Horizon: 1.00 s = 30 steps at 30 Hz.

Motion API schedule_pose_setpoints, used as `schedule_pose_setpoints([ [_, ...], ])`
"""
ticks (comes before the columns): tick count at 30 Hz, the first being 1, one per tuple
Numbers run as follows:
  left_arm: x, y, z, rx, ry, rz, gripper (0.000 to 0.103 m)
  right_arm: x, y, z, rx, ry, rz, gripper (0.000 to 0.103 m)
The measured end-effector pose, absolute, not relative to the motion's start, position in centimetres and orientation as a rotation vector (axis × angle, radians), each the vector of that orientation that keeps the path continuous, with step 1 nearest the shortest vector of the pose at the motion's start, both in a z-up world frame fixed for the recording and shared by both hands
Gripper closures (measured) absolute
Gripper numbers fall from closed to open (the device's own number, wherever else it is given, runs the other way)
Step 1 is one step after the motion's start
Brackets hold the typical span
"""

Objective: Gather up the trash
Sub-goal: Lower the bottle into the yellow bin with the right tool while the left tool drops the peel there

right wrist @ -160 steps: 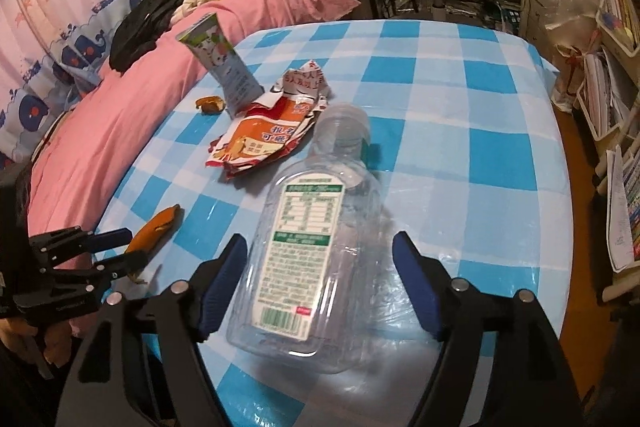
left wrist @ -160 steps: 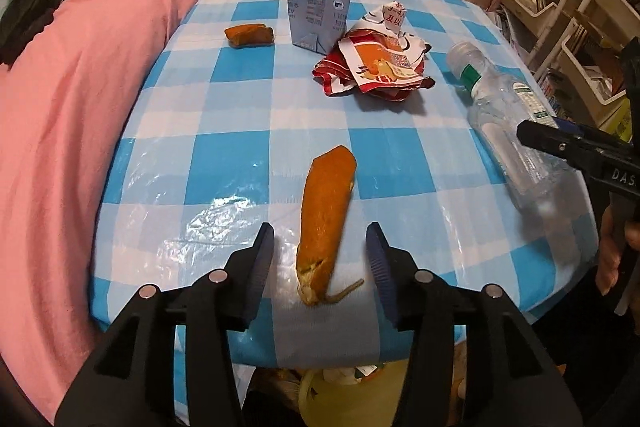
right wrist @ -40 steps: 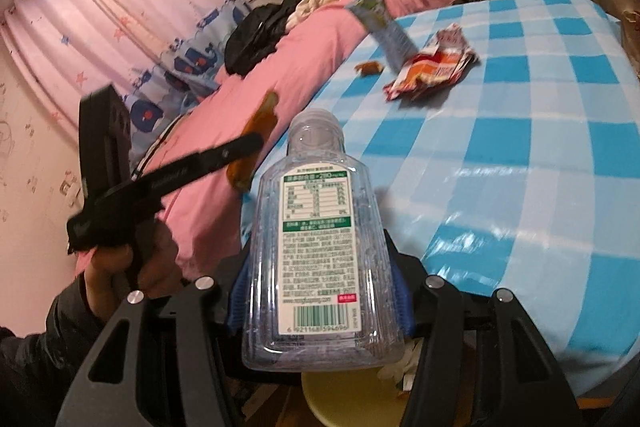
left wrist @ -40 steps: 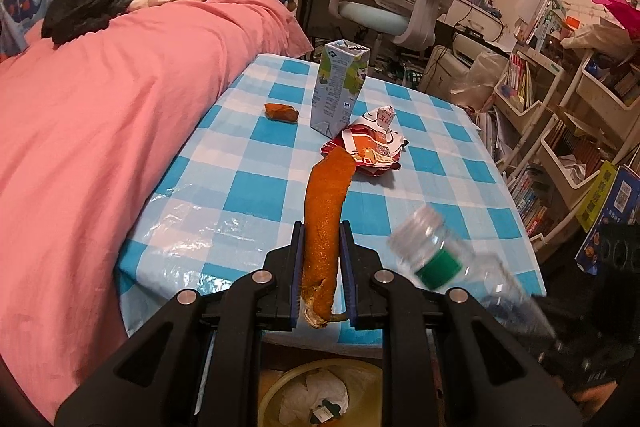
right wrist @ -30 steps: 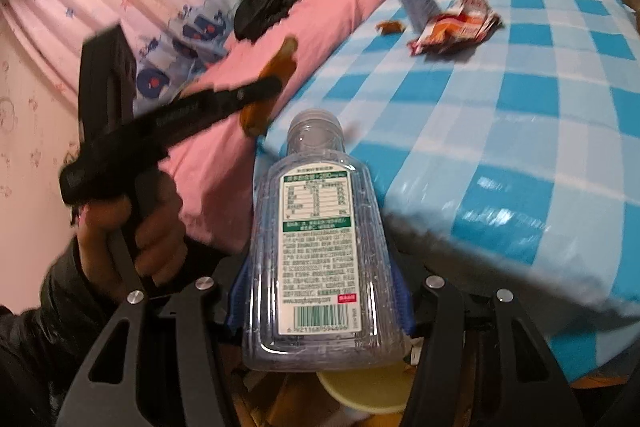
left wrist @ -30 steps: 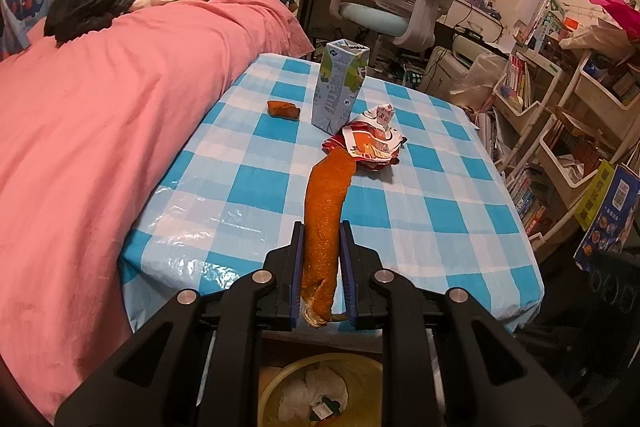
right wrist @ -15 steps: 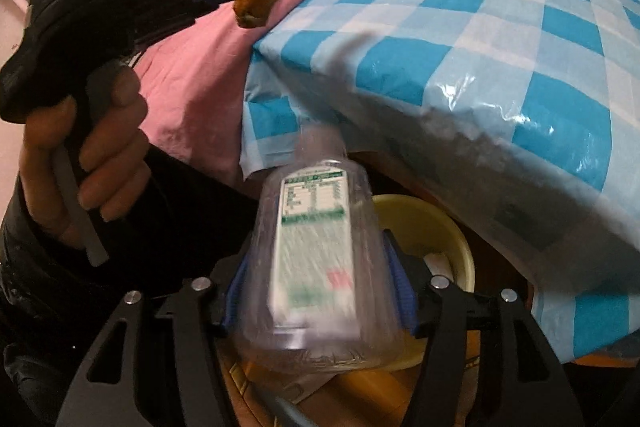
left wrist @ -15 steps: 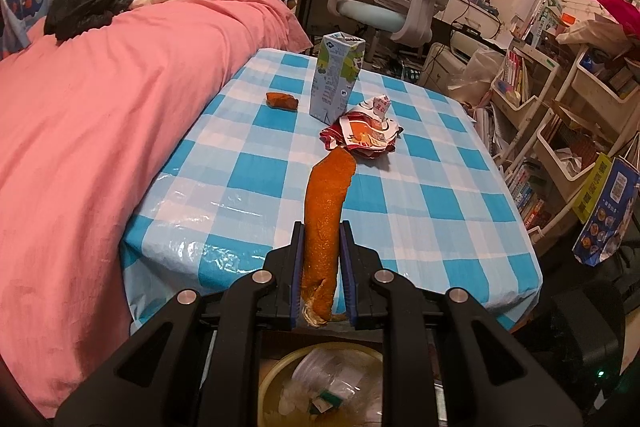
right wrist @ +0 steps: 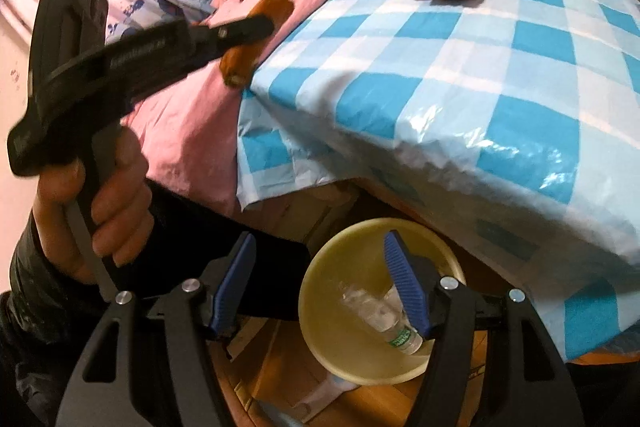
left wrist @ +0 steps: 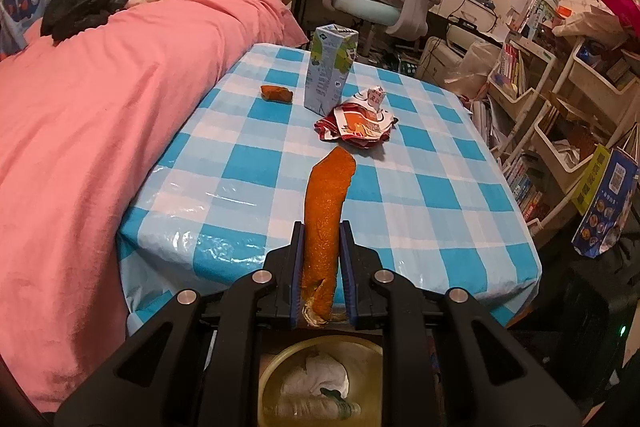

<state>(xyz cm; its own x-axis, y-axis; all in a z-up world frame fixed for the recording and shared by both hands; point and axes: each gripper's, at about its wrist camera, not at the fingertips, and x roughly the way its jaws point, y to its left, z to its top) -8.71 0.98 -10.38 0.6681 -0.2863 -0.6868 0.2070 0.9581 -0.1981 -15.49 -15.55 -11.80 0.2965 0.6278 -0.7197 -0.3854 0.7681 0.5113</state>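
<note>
Trash here means several pieces, and two are in play: a clear plastic bottle (right wrist: 384, 319) lies on its side in the yellow bin (right wrist: 320, 267) under the table edge, its green-capped neck pointing toward the lower right in the right wrist view, and a long orange peel (left wrist: 326, 223) is clamped in the left gripper (left wrist: 320, 267). The peel's long axis runs along the fingers, its rounded tip pointing forward over the checked tablecloth (left wrist: 420, 203) and its ragged end hanging back above the bin. The right gripper (right wrist: 320, 287) hovers over the bin with its jaws spread and nothing between them; they have just been opening, so the bottle drop looks finished.

The step in hand seems to be disposal of the peel. The next move probably calls for bringing the left gripper over the bin's mouth and letting go so that the peel falls inside rather than on the rim. On the table a milk carton (left wrist: 330, 67) stands upright, with a crumpled snack wrapper (left wrist: 358, 125) and a small orange scrap (left wrist: 276, 93) nearby.
</note>
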Motion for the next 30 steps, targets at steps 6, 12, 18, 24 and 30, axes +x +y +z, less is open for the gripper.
schedule_pose_setpoints([
  [6,-9.0,0.4,-10.7,-0.088,0.815,-0.290,0.086,-15.1,-16.8,-11.2,0.302,1.016,0.607,0.035],
  [12,-9.8,-0.4,-11.6,-0.066,0.860,-0.310,0.086,-14.7,-19.0,-10.6,0.366,0.958,0.510,0.034],
  [18,-12.1,-2.1,-13.8,-0.013,0.968,-0.350,0.086,-14.2,-20.9,-10.1,0.425,0.911,0.425,0.034],
  [24,-14.6,-4.2,-16.8,0.067,1.113,-0.409,0.080,-12.1,-21.5,-9.5,0.481,0.896,0.449,0.034],
  [30,-15.5,-5.7,-17.8,0.151,1.138,-0.425,0.053,-7.2,-21.9,-9.0,0.607,0.881,0.477,0.034],
])
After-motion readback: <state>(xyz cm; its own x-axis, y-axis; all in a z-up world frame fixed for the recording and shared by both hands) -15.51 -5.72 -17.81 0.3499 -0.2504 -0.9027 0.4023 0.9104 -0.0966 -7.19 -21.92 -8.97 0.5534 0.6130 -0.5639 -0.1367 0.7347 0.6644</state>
